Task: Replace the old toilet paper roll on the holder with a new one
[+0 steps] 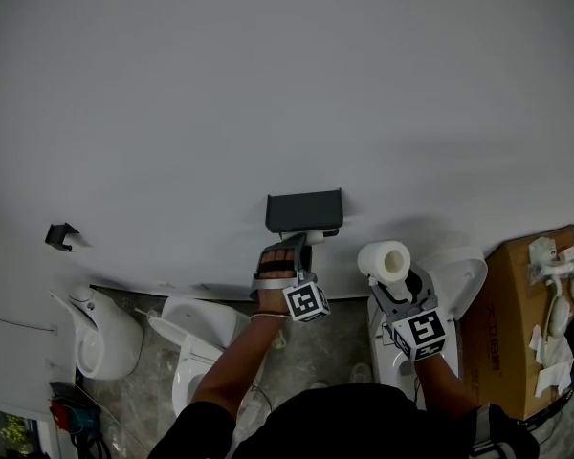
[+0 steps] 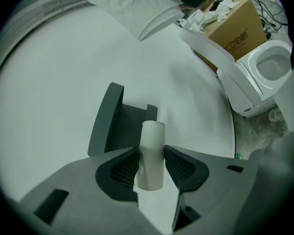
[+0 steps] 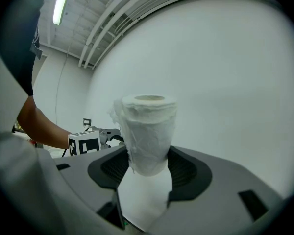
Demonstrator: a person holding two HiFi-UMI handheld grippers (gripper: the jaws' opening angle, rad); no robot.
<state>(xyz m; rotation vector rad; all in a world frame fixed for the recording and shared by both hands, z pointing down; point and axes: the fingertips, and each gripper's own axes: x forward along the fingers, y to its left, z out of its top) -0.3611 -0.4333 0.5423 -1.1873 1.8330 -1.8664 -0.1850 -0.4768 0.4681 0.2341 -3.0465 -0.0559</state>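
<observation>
In the head view, the left gripper (image 1: 289, 249) reaches up under the dark wall holder (image 1: 304, 210). The pale old roll tube (image 1: 306, 238) sits just past its tips, right below the holder's cover. The right gripper (image 1: 399, 283) waits beside it, off to its right and clear of the holder, carrying the new toilet paper roll (image 1: 384, 261) on its tips.

The left gripper view shows the bare tube standing between the jaws. Both pads lie against its sides at a fairly wide set, so it looks clamped, and the holder is directly behind it. I judge the step to be taking off the spent tube. The next move calls for sliding it sideways off the holder's arm without crushing the cardboard.

In the right gripper view, the jaws are closed on the lower part of the full roll. The roll stands upright between the pads, with most of it above them. It is ready to go on once the arm is free.
</observation>
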